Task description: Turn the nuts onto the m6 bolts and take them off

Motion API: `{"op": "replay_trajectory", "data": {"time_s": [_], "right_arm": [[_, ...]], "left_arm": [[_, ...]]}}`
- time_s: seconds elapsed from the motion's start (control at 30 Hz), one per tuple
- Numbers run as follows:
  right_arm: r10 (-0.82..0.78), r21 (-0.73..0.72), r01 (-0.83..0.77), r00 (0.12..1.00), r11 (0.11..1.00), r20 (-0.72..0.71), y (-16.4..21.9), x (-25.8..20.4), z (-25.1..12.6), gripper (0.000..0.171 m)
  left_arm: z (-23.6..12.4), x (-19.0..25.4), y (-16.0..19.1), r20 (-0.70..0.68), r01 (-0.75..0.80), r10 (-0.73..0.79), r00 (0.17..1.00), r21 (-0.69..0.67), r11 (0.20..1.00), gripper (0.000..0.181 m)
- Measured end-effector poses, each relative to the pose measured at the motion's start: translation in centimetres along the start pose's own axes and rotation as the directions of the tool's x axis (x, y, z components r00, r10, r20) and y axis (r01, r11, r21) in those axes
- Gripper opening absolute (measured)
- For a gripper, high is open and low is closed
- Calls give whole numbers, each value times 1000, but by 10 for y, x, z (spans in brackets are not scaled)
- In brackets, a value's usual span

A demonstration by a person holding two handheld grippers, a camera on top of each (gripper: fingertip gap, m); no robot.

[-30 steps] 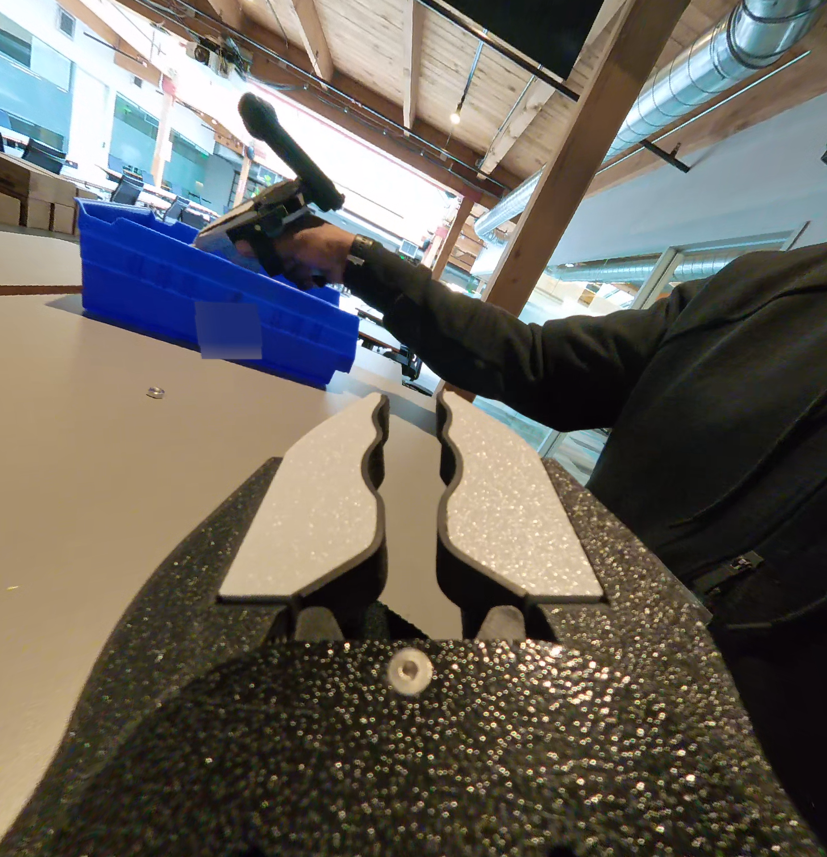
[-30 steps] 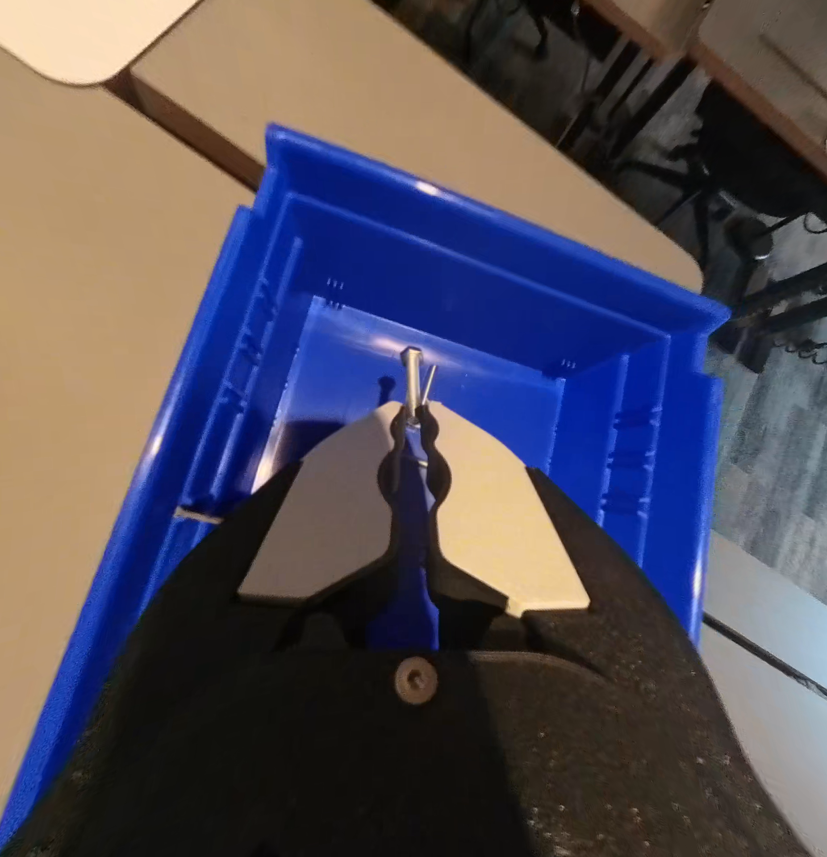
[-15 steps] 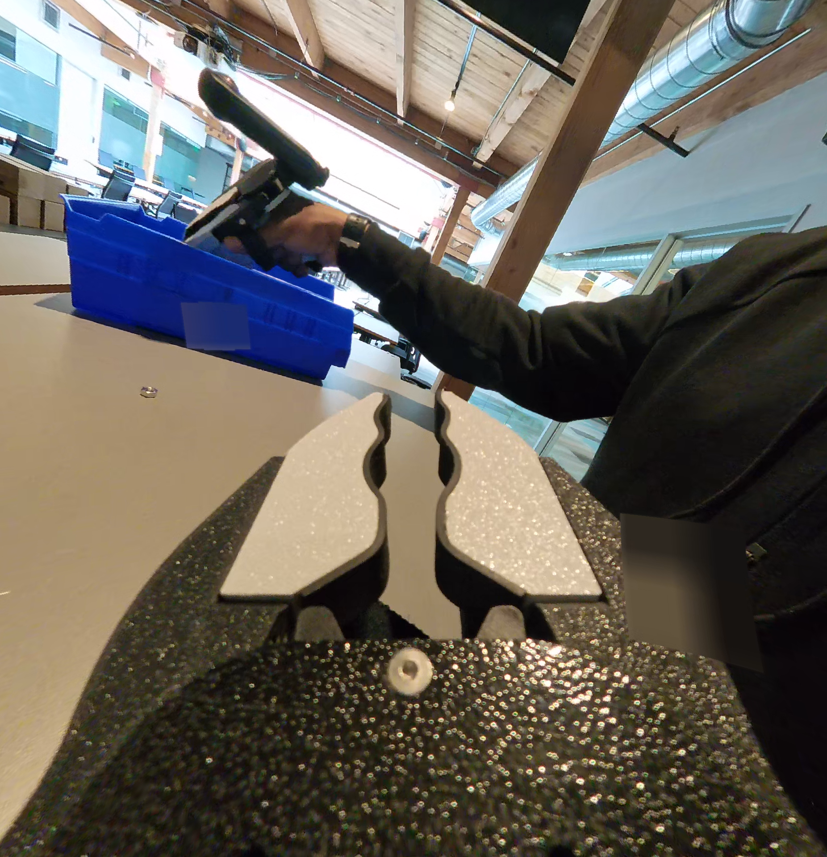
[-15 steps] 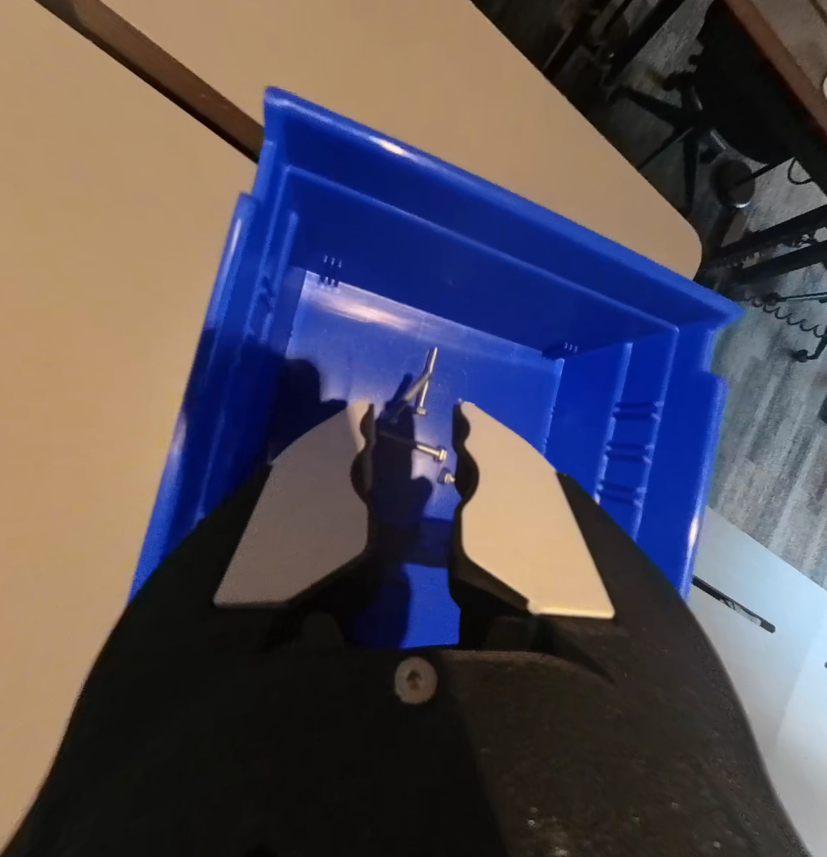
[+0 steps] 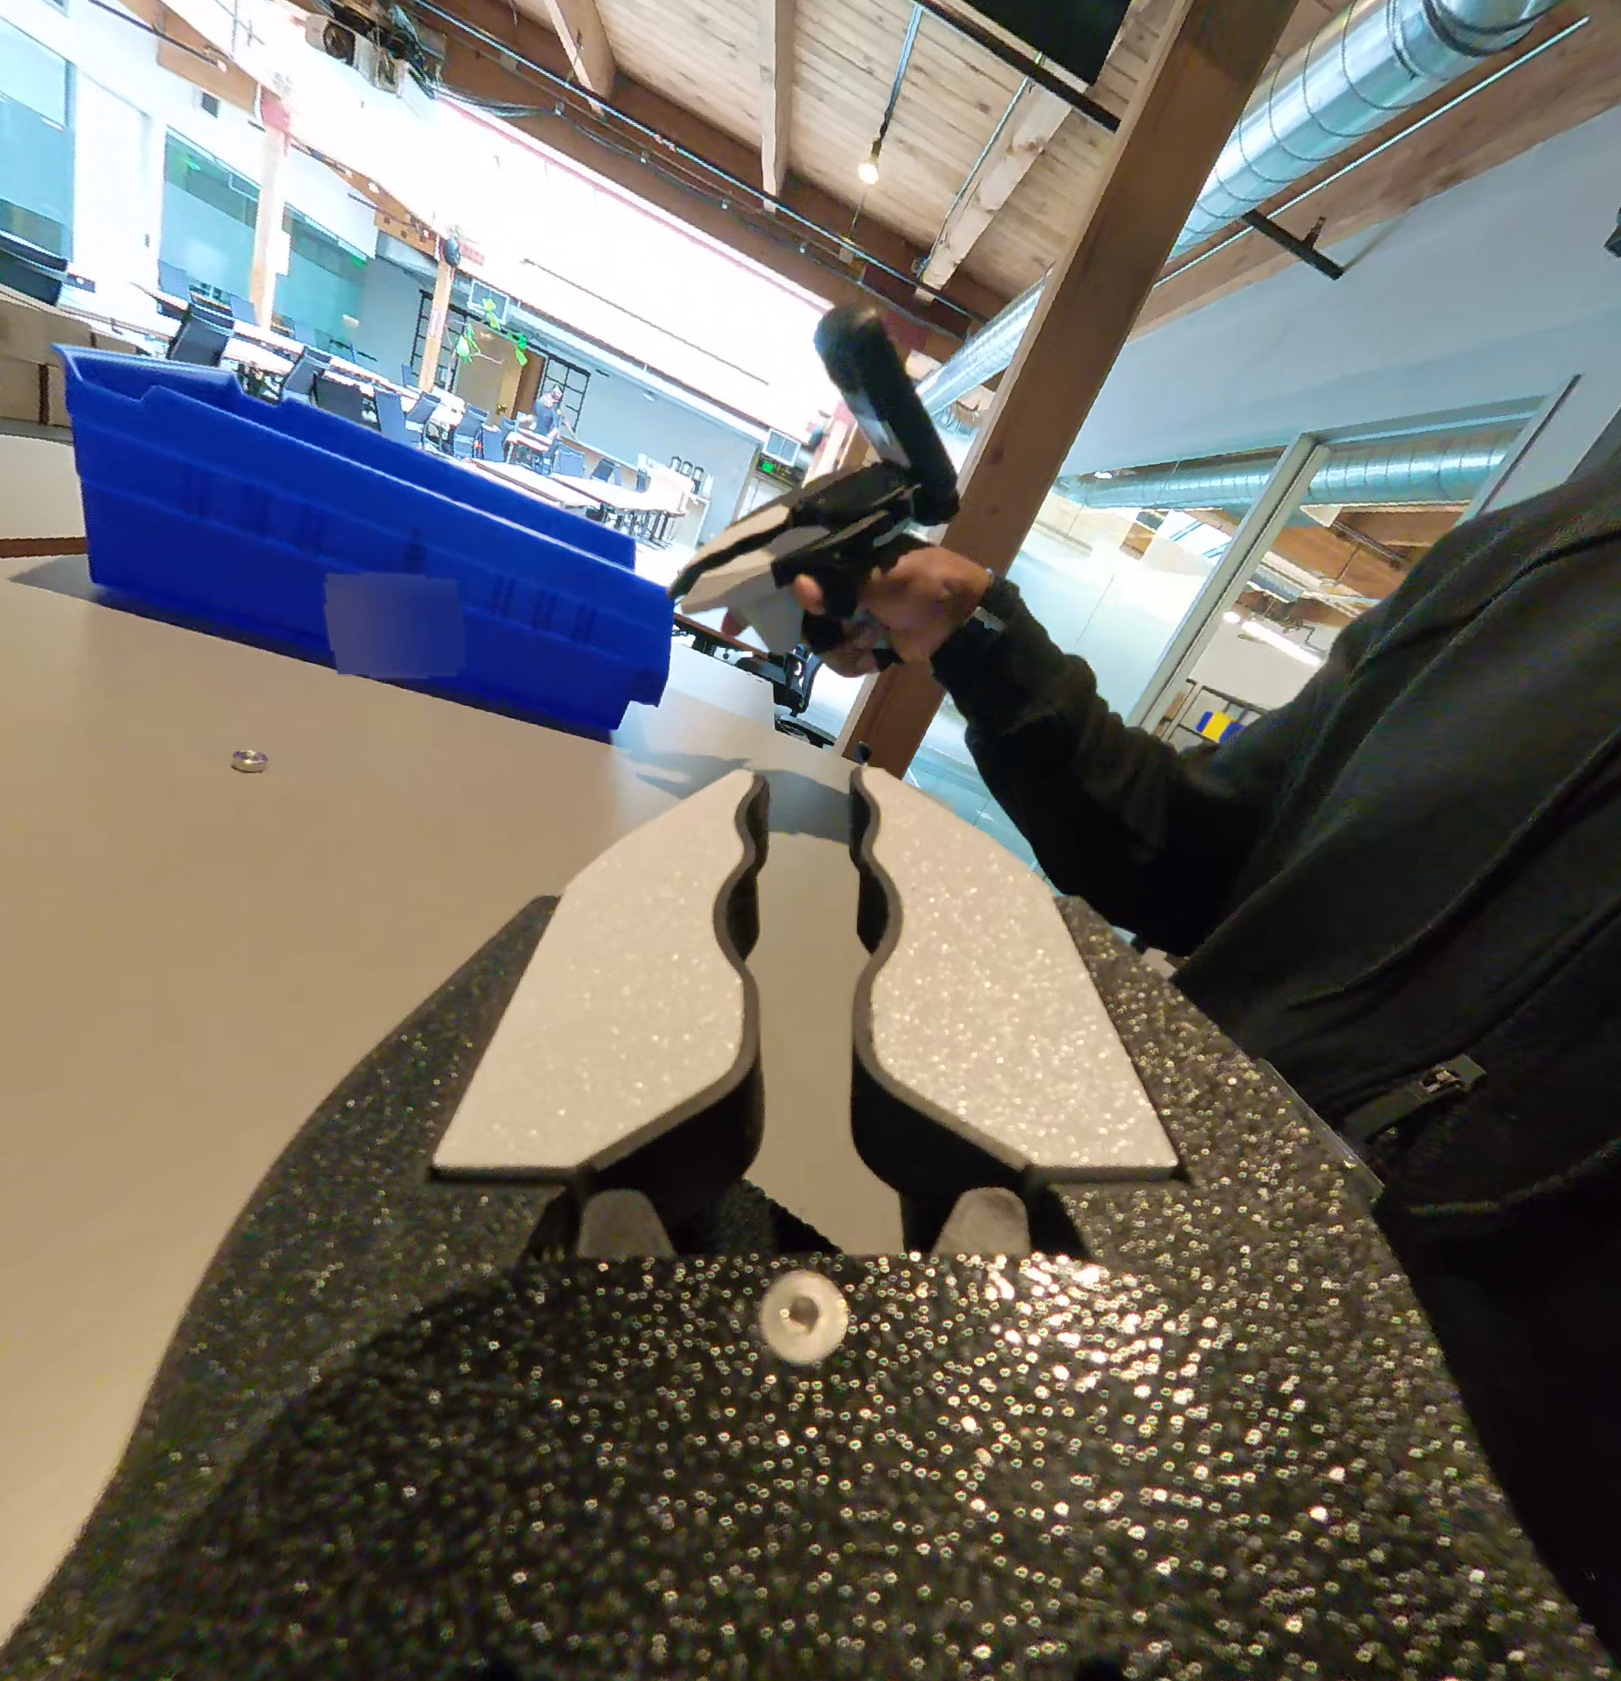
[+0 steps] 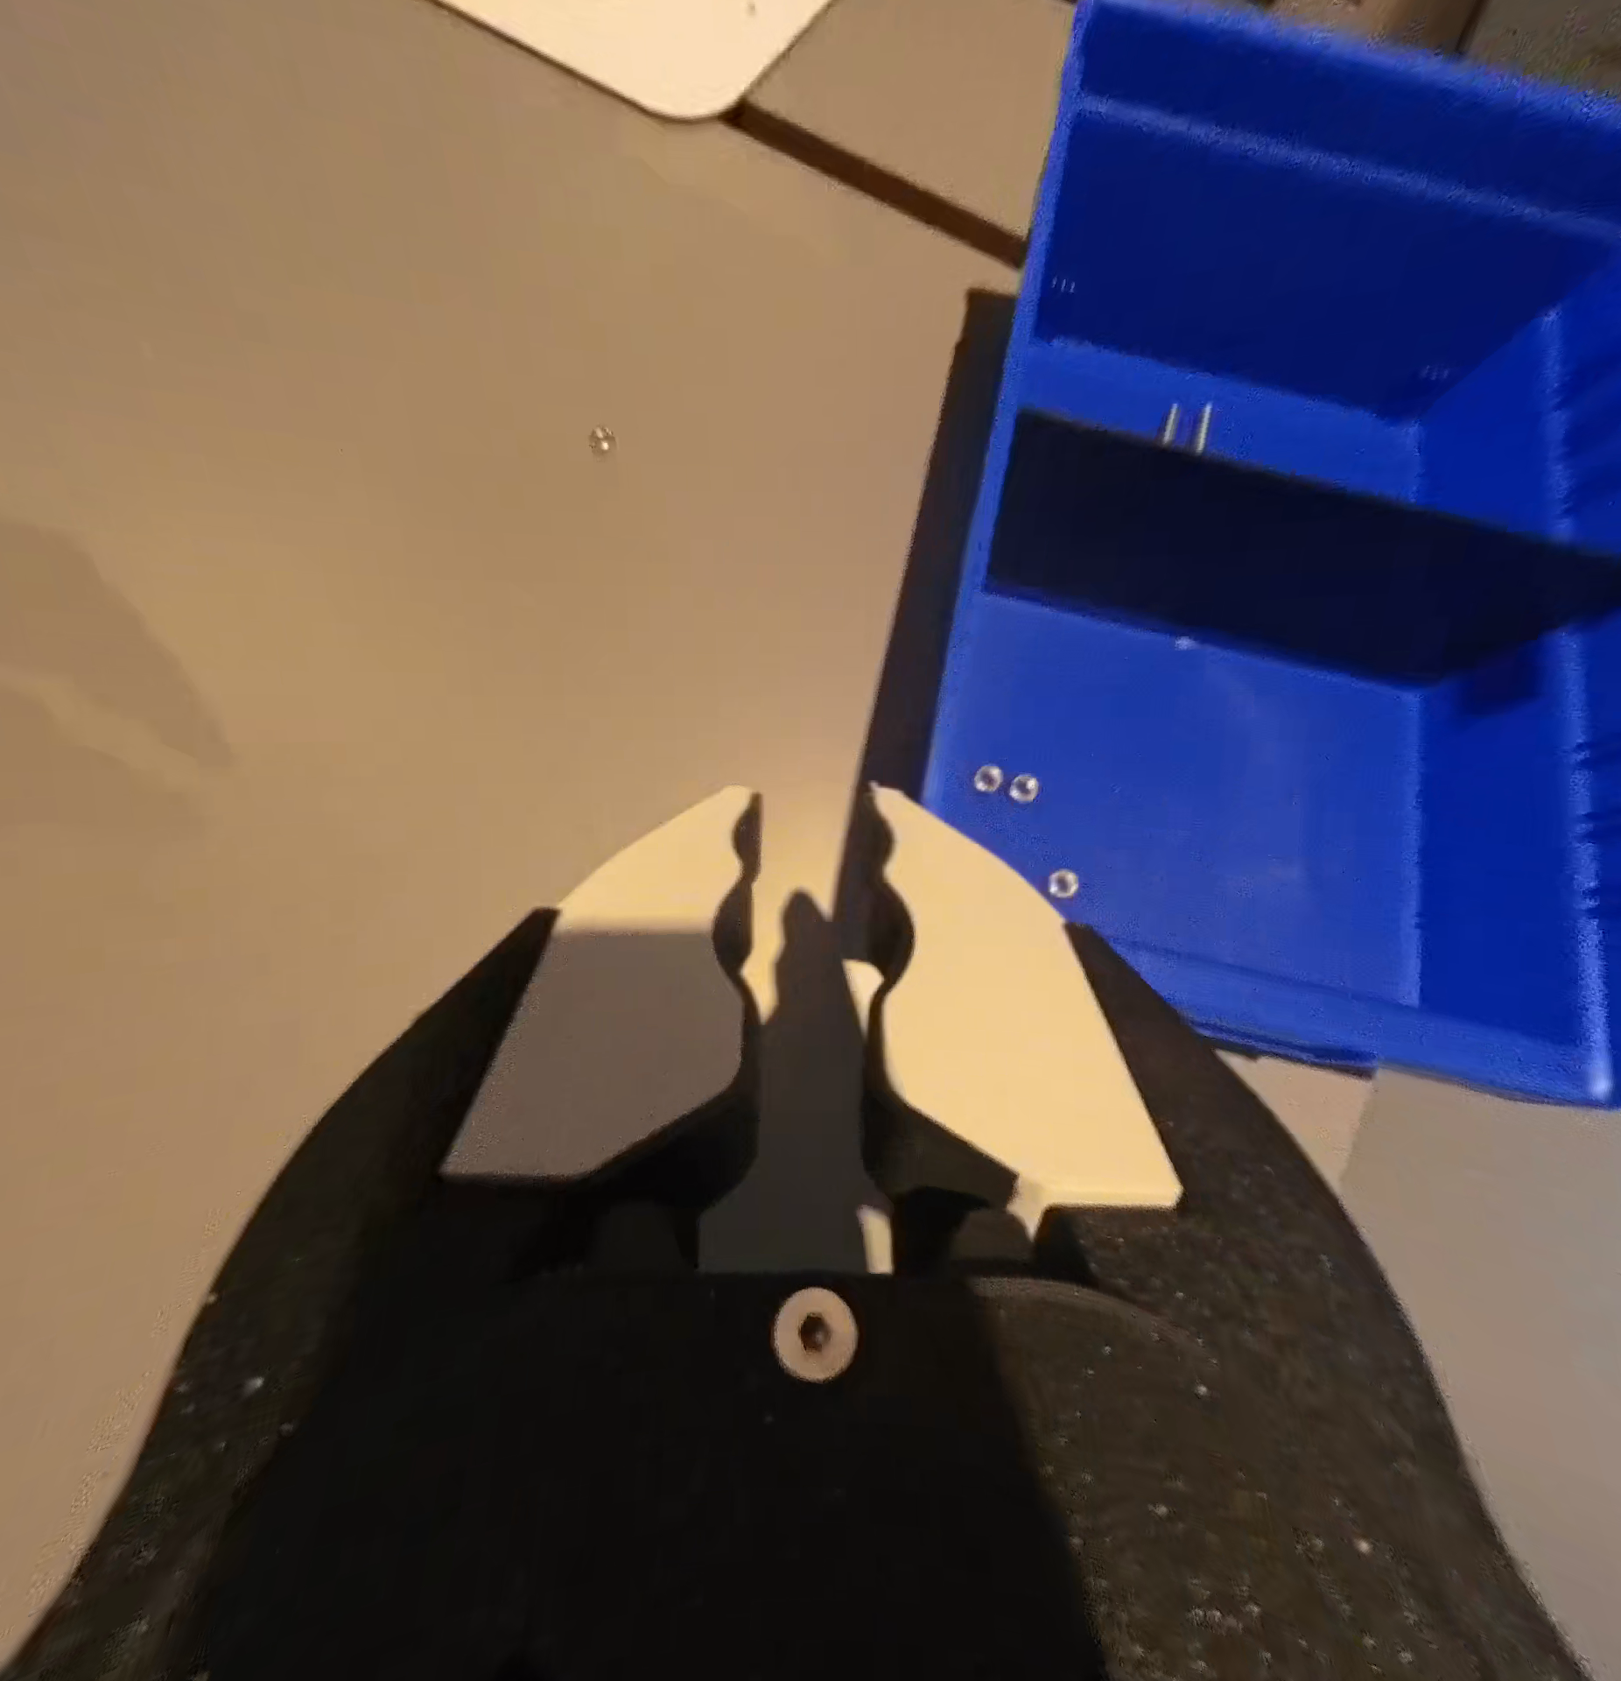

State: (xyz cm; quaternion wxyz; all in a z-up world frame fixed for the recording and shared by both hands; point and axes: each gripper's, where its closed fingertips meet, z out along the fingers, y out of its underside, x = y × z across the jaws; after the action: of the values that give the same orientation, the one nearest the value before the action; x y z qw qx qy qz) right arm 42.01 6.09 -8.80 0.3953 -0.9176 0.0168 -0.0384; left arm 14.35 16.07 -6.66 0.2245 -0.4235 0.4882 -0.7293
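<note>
Pulled right tool (image 6: 811, 805) out of bin (image 6: 1016, 546), now over bench (image 6: 334, 455) beside it; jaws spread, empty. Bolts (image 6: 1187, 426) dropped in far compartment, three nuts (image 6: 1005, 782) in near one, loose nut (image 6: 601, 441) on bench. My guess: one cycle finished. Left tool (image 5: 807, 787) idle, spread, empty.

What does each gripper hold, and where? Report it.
Nothing. The left gripper and right gripper are both open, with only table visible between their fingers.

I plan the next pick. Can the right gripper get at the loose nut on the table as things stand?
Probably yes. The right gripper is open and empty, above bare table. The nut lies alone ahead of it, apart from the blue bin, with nothing between them.
</note>
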Motion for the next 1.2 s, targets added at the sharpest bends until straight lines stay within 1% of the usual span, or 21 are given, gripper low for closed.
{"op": "replay_trajectory", "data": {"time_s": [0.07, 0.13, 0.2, 0.27, 0.3, 0.37, 0.4, 0.43, 0.5, 0.53, 0.6, 0.67, 0.73, 0.87, 1.0, 1.07, 1.13, 1.2], "right_arm": [[-5, -37, 4, 1000, 999, -7, 6, -11, 10, 17], [-17, -30, 17, 1000, 999, -15, 2, -23, 19, 9], [-31, -18, 31, 999, 999, -17, -3, -36, 25, 7], [-54, 21, 56, 992, 998, -113, -14, -30, 20, 11], [-49, 46, 58, 983, 997, -177, -19, -21, 13, 17], [-11, 83, 37, 957, 996, -290, -23, 3, -3, 27], [10, 89, 19, 947, 996, -321, -20, 14, -8, 30], [31, 81, -6, 948, 997, -317, -14, 21, -8, 30], [69, 34, -63, 972, 997, -225, 2, 20, 6, 27], [80, 22, -77, 976, 997, -204, 7, 19, 13, 25], [63, 23, -59, 966, 998, -250, 8, 20, 19, 13], [52, 29, -46, 966, 999, -252, 2, 11, 23, 5], [42, 37, -35, 972, 999, -230, -5, -3, 29, 6], [19, 29, -12, 970, 1000, -243, -12, -16, 36, 8], [42, 56, -33, 983, 998, -180, -19, -33, 41, 20], [43, 61, -33, 984, 998, -171, -21, -37, 43, 24], [45, 78, -31, 981, 996, -187, -24, -38, 39, 27], [43, 157, -5, 969, 988, -242, -39, -38, 21, 28]], "left_arm": [[1, 1, 0, -3, -5, 5, 1000, -1, 1000, 16], [0, 2, 0, -3, -8, 8, 1000, 4, 1000, 15], [-1, 1, -2, -4, -4, 4, 1000, 15, 1000, 15], [-2, 1, -3, -6, -1, 1, 1000, 24, 1000, 15], [-3, 1, -3, -6, -1, 1, 1000, 28, 1000, 15], [-3, 2, -4, -5, -3, 3, 1000, 28, 1000, 14], [-3, 2, -3, -5, -4, 4, 1000, 23, 1000, 14], [-2, 2, -2, -5, -6, 7, 1000, 17, 1000, 14], [-1, 3, 0, -6, -14, 14, 1000, 5, 1000, 14], [0, 3, 0, -5, -16, 16, 1000, -1, 1000, 14], [0, 3, 1, -4, -16, 16, 1000, -2, 1000, 14], [-1, 2, 0, -3, -10, 10, 1000, 3, 1000, 14], [-1, 2, -1, -4, -5, 5, 1000, 7, 1000, 13], [-1, 3, 0, -5, -15, 15, 1000, 1, 1000, 13], [0, 4, 1, -7, -19, 19, 1000, -7, 1000, 13], [0, 4, 1, -7, -21, 20, 1000, -8, 1000, 13], [0, 4, 1, -7, -20, 20, 1000, -8, 1000, 13], [0, 4, 1, -5, -20, 20, 1000, -5, 1000, 13]]}}
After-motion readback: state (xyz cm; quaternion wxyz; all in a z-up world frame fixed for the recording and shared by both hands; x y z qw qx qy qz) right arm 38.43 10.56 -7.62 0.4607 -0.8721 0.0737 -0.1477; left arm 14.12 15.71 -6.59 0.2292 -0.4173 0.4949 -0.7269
